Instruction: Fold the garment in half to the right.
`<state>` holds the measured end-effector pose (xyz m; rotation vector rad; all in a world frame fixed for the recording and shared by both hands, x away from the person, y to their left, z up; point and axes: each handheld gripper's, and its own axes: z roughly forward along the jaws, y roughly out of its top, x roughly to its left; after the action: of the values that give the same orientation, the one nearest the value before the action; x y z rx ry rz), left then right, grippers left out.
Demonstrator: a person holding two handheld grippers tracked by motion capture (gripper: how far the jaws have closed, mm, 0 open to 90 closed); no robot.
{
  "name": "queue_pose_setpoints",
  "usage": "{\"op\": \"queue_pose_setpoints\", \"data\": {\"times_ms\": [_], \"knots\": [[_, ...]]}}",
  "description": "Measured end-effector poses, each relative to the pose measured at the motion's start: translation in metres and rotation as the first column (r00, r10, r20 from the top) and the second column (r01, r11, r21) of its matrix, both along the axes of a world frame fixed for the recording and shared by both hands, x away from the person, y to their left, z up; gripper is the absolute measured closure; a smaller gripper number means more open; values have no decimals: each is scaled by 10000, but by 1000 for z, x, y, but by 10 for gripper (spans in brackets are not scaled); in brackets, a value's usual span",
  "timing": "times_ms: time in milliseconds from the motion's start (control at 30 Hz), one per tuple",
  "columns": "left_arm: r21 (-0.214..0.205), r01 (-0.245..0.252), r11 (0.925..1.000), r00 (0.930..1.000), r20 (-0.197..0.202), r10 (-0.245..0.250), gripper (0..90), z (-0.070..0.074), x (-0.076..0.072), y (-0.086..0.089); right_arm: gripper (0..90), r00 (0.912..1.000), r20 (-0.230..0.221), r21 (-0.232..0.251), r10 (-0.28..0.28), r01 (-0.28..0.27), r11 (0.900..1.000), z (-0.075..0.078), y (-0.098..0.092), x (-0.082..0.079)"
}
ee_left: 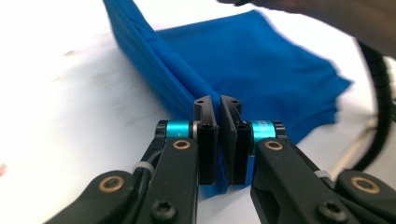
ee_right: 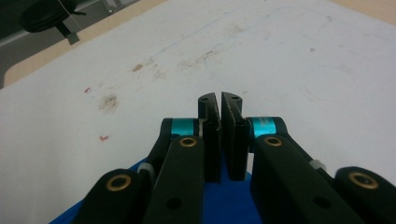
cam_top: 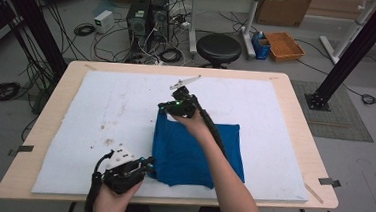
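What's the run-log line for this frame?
left gripper: shut on blue cloth near corner | right gripper: shut on far corner | white mat

Black tongs (ee_left: 219,100) rise from the bottom edge, jaws pinched together on a fold of blue cloth (ee_left: 261,70). The cloth spreads right across the white worktop (ee_left: 70,102).

The left gripper (cam_top: 148,162) sits at the lower left of the high view, jaws pressed together, pointing right. The right gripper (cam_top: 163,106) sits at the centre, jaws together, on an outstretched forearm.
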<state>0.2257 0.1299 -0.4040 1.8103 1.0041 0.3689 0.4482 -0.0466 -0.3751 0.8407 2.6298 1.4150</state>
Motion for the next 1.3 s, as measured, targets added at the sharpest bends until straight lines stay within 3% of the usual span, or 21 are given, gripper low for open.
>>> {"op": "queue_pose_setpoints", "data": {"times_ms": [300,467,633,933,1133,1167,1233,1300], "knots": [[-177,1086,9939,9940,138,-1084,851,11,14,-64,876,9980,-136,481,-616,622,9969,13,-82,0],[-194,1592,9871,9872,125,-1590,851,8,22,-104,876,9940,-239,391,-1063,1072,9935,11,-124,-2],[-196,1703,9852,9854,125,-1701,852,4,30,-135,877,9888,-303,165,-1460,1465,9891,6,-159,-1],[101,2040,9789,9789,-115,-2039,852,-12,40,-185,876,9765,-395,-459,-2121,2102,9766,-11,-203,1],[91,2137,9769,9768,-158,-2136,848,-23,46,-207,874,9658,-369,-1053,-2566,2516,9621,-21,-217,4],[65,2200,9755,9755,-80,-2199,820,-23,47,-209,871,9648,-286,-1196,-2615,2564,9591,-23,-218,4],[-143,2232,9747,9748,98,-2230,638,-23,47,-210,845,9573,-229,-1422,-2883,2824,9487,-26,-219,3],[-236,2251,9740,9736,437,-2240,553,-21,44,-208,798,9486,-144,-1478,-3162,3107,9389,-27,-221,1]]}}
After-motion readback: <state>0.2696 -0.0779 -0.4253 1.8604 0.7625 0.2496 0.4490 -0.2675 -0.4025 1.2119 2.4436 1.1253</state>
